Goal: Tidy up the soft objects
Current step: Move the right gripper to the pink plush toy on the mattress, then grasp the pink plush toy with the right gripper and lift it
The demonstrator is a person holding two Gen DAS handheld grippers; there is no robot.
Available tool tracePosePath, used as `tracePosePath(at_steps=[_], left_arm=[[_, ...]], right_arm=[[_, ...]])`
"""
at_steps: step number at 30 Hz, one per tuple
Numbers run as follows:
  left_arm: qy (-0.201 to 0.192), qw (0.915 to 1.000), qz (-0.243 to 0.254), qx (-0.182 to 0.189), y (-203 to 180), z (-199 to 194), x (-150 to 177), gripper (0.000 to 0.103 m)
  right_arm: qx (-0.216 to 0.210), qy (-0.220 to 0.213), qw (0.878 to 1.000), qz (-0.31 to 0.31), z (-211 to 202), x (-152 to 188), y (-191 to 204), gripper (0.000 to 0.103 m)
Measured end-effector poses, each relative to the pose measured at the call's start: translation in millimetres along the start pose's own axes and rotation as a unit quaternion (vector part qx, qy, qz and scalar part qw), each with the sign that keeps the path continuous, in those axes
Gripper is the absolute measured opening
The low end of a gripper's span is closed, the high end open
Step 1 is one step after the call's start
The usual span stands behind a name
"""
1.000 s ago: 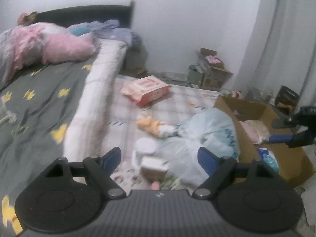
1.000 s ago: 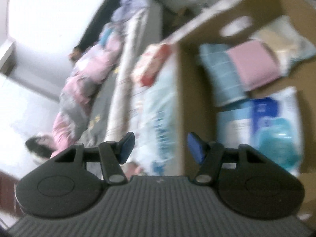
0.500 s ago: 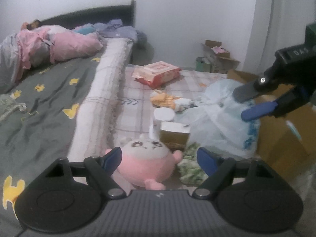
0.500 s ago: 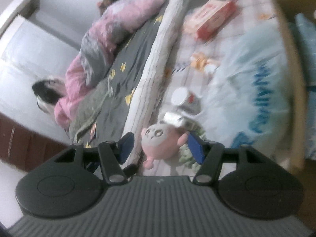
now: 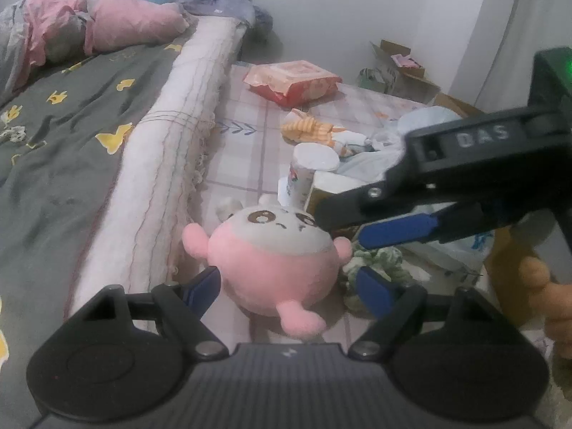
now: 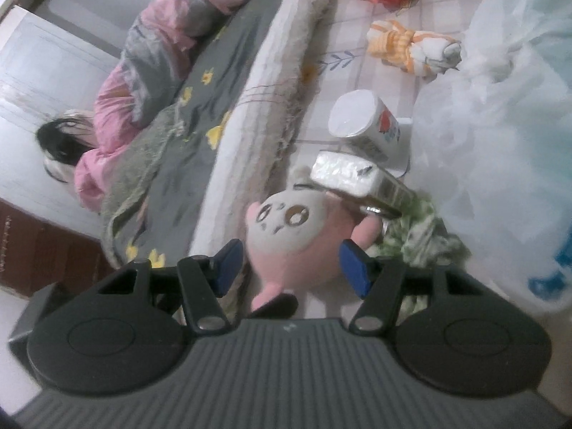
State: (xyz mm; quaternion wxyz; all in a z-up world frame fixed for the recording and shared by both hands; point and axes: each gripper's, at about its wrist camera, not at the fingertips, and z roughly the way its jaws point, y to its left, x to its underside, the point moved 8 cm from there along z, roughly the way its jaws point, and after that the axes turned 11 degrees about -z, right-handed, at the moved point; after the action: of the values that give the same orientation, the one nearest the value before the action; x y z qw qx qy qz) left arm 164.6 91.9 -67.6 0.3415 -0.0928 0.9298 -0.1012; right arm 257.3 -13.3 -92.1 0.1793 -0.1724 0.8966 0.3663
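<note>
Two grippers: both point down at one pink plush toy point(image 5: 275, 261) on the checked floor mat point(image 5: 246, 150) beside the bed.
Plush toy: round, pink below and pale grey on the face, with small pink limbs; it lies on the mat just beside the mattress edge point(image 5: 171, 164), face up.
Left gripper point(image 5: 286, 287): jaws spread wide, one blue pad on each side of the toy's lower body; the pads look apart from the plush, though whether the left pad brushes it is hard to tell.
Right gripper point(image 6: 291, 262): jaws parted about halfway, straddling the toy's body from its own view; no squeeze shows in the plush. In the left view it reaches in from the right, its upper finger crossing over the toy's face.
Hand: fingers of the person's right hand point(image 5: 550, 307) show at the right edge of the left view, under the right gripper's handle.
Behind the toy: a foil-wrapped block point(image 6: 350, 175) touches the toy's head; a white cylindrical can point(image 6: 361, 125) stands just behind that.
Right of the toy: a crumpled green-and-white cloth point(image 6: 418, 236) lies touching the toy's side, and a large pale plastic bag point(image 6: 500, 125) sits beyond it.
Farther back: an orange-striped soft toy point(image 5: 311, 130) and a red-and-pink packet point(image 5: 293, 80) rest on the mat, well apart from the plush.
Bed: grey cover with yellow shapes point(image 5: 71, 125), pink bedding point(image 5: 107, 25) heaped at the head.
</note>
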Motion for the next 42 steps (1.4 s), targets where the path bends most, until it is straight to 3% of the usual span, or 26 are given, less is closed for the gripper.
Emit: tracePosePath(at_steps=[9,17,32,36,42], left_arm=[[-0.003,0.9998,-0.012,-0.014,2.9,18.6,-6.7,0.085],[-0.026,0.9993,-0.004,-0.025,-2.8,5.3,-10.6,0.085],[-0.128,0.991,0.01,-0.04,-17.5,-91.1,-29.5,0.085],[-0.154,0.9873,0.023,-0.03,-35.0,-111.0,-37.1,0.085],[-0.184,0.98,0.075,0.007,-92.4,-124.2,-48.1,0.085]], right_arm=[[0.012,0.004,1.0,-0.004,39.9,-7.5,-6.8,0.064],[-0.014,0.01,1.0,-0.009,40.3,-5.4,-1.9,0.063],[-0.081,-0.035,0.994,-0.056,-19.1,-12.6,65.6,0.062],[-0.081,-0.065,0.992,-0.077,-49.4,-18.7,82.0,0.062],[-0.057,-0.118,0.988,-0.085,-111.2,-21.9,76.2,0.062]])
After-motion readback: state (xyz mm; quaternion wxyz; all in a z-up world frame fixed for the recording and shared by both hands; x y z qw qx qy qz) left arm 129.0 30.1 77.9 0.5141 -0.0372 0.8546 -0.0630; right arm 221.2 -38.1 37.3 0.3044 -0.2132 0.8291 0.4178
